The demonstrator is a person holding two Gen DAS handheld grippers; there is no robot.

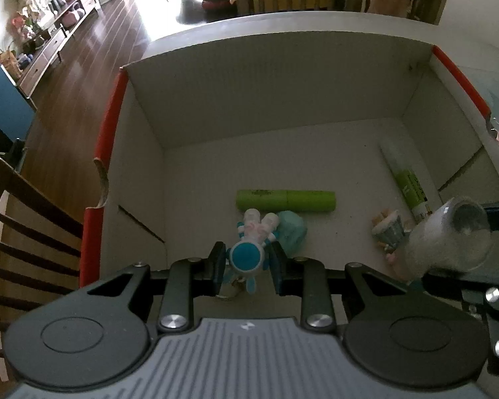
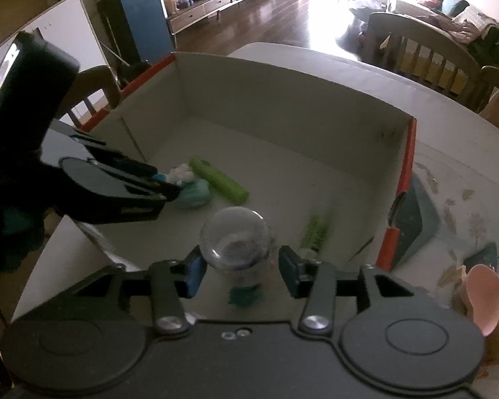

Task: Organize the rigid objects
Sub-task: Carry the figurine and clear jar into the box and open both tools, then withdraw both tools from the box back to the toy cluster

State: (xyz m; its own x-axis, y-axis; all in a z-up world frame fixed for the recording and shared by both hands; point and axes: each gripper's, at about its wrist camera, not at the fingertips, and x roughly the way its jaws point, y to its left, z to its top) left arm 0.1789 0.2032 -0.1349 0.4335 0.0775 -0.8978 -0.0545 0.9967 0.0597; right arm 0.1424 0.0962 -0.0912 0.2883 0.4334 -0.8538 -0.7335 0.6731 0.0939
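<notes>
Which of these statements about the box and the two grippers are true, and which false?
1. The left gripper is shut on a blue-and-white astronaut figurine. True.
2. The cardboard box holds nothing yet. False: a green cylinder, a teal lump and a green-labelled tube lie on its floor.
3. The clear dome-topped container sits between the right gripper's fingers. True.
4. The right gripper's pads press on the container. False: a gap shows on each side.
5. The box has blue edges. False: they are red.
</notes>
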